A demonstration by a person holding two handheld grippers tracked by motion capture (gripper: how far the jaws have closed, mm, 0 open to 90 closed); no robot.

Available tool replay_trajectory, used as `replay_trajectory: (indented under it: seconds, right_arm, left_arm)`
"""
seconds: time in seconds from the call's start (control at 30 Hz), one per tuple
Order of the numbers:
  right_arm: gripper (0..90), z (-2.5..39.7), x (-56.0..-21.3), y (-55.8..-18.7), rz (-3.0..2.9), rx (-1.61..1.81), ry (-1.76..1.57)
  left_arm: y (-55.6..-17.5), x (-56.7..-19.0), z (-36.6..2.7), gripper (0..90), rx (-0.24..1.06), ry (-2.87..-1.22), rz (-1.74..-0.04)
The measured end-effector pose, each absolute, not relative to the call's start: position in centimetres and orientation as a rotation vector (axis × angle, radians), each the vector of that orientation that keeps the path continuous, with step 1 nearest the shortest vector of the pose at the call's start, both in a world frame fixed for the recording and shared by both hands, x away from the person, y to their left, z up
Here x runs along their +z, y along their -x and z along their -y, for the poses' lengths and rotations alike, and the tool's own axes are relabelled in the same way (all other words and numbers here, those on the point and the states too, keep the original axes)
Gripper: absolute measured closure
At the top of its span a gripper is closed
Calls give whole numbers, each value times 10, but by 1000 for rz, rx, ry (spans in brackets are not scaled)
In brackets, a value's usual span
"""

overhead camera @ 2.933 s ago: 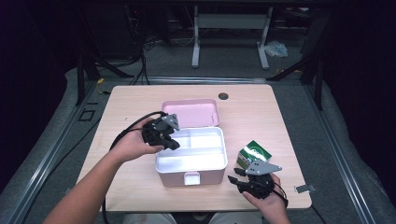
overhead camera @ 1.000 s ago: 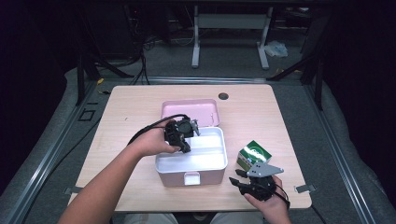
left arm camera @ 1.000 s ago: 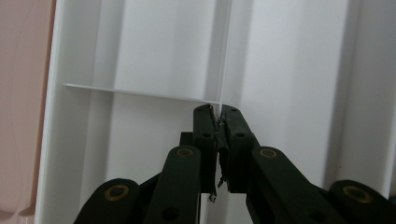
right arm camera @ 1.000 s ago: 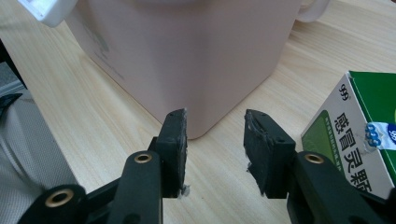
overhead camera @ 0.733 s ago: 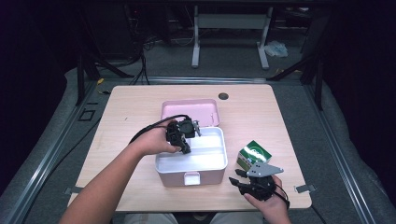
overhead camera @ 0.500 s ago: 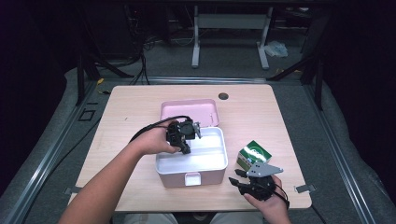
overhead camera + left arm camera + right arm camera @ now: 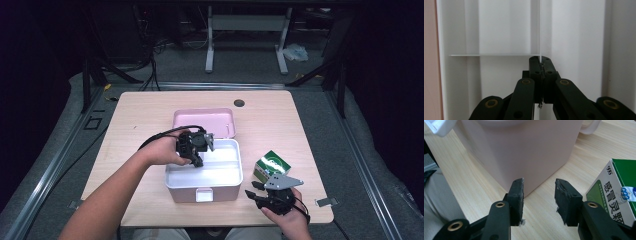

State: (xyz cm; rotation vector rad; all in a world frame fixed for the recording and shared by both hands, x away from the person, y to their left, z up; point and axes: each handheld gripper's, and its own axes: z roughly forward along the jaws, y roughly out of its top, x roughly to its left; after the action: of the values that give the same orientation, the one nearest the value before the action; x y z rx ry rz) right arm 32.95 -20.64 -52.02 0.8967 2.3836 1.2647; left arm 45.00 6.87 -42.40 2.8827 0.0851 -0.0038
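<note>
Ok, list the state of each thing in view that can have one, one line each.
Pink storage box: open, upright on the table.
Pink lid: off, lying on the table behind the box.
White tray divider: thin wall pinched between the left tool's jaws.
Left tool: shut on the divider, inside the box.
Right tool: open, empty, beside the box.
Green medicine carton: closed, on the table.

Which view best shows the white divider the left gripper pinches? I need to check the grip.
The left gripper view: the left gripper is shut on the thin divider edge. In the high view the divider is a faint line.
</note>
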Motion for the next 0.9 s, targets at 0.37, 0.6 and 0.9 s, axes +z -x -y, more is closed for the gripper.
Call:
replay_trajectory:
  seconds: [0.37, 0.6, 0.9]
  right_arm:
    - [589, 206, -520, -329, -2383, 1263, -895]
    - [588, 207, -520, -329, -2382, 1264, -894]
    - [584, 206, -520, -330, -2385, 1263, -897]
  left_arm:
    - [-450, -424, -70, 894, -7, -2875, -84]
    - [-450, -423, -70, 896, -3, -2874, -80]
    - [-449, -416, -75, 897, 11, -2853, -98]
